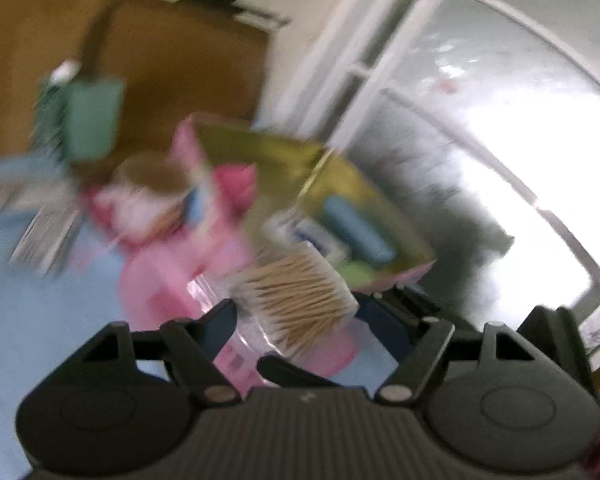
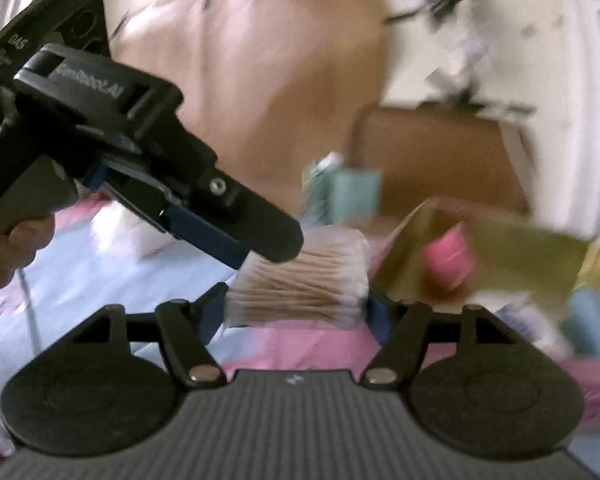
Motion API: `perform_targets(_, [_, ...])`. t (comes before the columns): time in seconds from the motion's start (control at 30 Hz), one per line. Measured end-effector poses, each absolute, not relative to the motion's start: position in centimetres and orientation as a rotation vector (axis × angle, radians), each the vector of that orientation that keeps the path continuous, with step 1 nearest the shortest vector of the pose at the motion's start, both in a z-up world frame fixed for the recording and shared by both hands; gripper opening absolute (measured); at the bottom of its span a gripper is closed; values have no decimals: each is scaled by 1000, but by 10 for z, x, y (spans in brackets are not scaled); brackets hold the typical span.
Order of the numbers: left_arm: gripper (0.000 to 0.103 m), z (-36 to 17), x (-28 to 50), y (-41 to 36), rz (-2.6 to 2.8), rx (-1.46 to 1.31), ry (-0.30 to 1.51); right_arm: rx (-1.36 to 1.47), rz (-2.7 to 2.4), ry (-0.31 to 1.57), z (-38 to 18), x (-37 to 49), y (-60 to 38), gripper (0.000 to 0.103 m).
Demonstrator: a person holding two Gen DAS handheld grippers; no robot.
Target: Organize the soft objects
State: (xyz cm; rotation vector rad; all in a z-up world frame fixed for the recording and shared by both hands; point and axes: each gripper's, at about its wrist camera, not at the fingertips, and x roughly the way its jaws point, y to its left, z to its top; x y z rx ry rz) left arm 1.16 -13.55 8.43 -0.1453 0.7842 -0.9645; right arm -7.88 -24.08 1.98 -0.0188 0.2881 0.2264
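- gripping a clear packet of cotton swabs (image 2: 300, 280) between the fingers of the right gripper (image 2: 296, 304), raised above the blue-and-pink bedding (image 2: 100, 248), near the yellow-green box (image 2: 500, 264).
- reaching in from the left, with the left gripper (image 2: 260, 240) touching the same packet; seen in its own view bracketing the packet (image 1: 300, 300), though cannot tell whether closed on it or merely around it.
- could slip or tear: slick wrapper, two grips pulling apart.
- could miss the box (image 1: 340, 184): heavy blur suggests fast motion, rim near, blue roll (image 1: 356, 232) and pink item (image 2: 448, 260) already crowding inside.
- could crush swabs if squeezed harder.
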Motion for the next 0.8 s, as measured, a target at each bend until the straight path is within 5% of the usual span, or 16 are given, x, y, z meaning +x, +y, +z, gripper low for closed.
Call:
perform_targets(0.4, [81, 62, 64, -283, -1032, -83, 836, 87, -159, 388, 4, -38, -350, 76])
perform_targets(0.8, [85, 74, 54, -187, -928, -177, 687, 199, -268, 263, 11, -57, -367, 72])
